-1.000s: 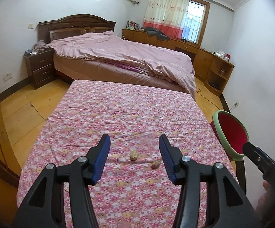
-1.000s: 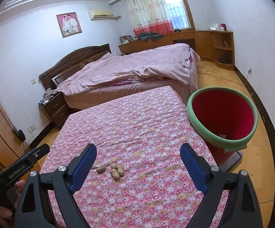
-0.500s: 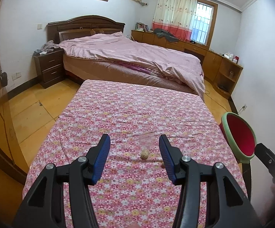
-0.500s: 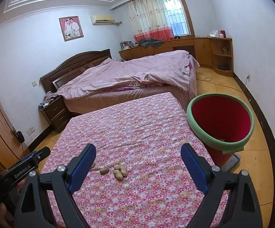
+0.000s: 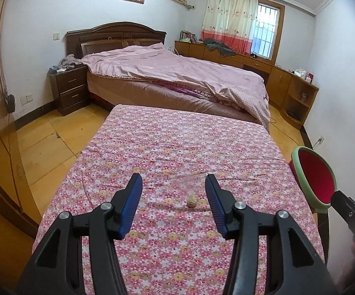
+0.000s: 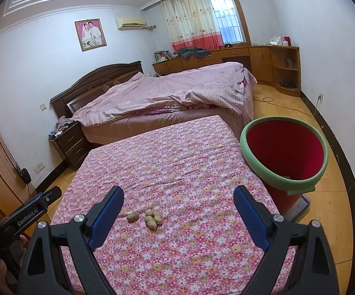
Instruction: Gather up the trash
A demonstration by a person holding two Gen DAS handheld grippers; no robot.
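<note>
Several peanut shells [image 6: 150, 218] lie in a small cluster on the floral tablecloth [image 6: 177, 162]; one shell lies a little left of the rest. In the left wrist view only one shell [image 5: 192, 200] shows, just ahead between the blue pads. A red bin with a green rim [image 6: 285, 152] stands off the table's right edge; it also shows in the left wrist view [image 5: 315, 179]. My left gripper [image 5: 173, 194] is open and empty above the near table. My right gripper [image 6: 178, 211] is open wide and empty, with the shells just ahead between its fingers.
A bed with a pink quilt [image 5: 177, 78] stands right behind the table. A dark nightstand [image 5: 70, 88] is at the left, wooden cabinets [image 5: 283, 83] along the right wall. Wood floor [image 5: 42, 142] lies left of the table.
Both grippers have lifted and drawn back, so more of the room shows. In the left view the second shell has slipped behind the right finger. Both stay open.
</note>
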